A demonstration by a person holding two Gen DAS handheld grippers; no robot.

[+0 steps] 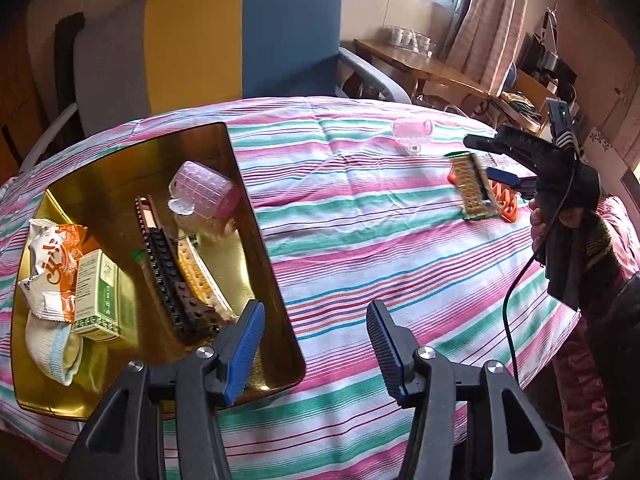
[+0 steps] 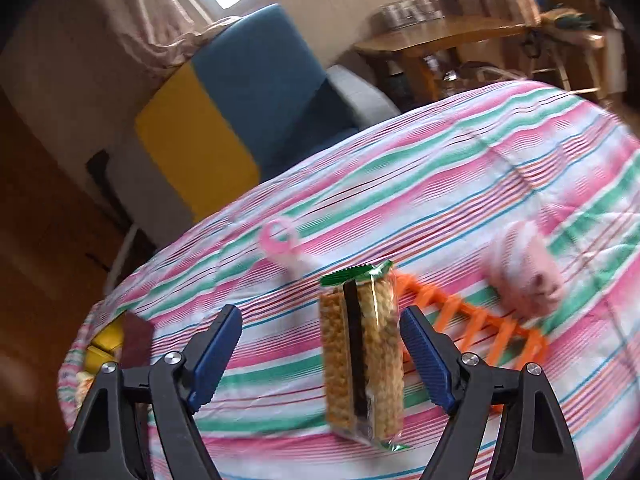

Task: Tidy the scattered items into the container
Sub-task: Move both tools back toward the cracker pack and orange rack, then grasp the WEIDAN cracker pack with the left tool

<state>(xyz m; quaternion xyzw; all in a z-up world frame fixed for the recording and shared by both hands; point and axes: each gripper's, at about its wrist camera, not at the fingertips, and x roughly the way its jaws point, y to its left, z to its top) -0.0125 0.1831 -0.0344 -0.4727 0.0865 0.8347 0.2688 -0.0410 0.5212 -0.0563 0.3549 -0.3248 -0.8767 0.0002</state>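
Cracker pack (image 2: pixel 362 354) stands between the gaping right claw (image 2: pixel 320 354) fingers, nearer its right finger; left claw (image 1: pixel 316 346) gapes empty.

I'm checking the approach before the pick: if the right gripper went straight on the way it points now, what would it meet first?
Most likely the cracker packet, which lies between the open fingers of the right gripper, nearer the right one. Behind it lies the orange rack. Motion blur leaves depth unclear.

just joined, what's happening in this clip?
A person is clearing a striped tablecloth into a gold tin. The tin already holds a pink roller, snack packs, a small box and a sock. The right tongs are open around a cracker packet beside an orange rack, not yet shut on it. The left tongs hover open and empty by the tin. Another pink roller remains out.
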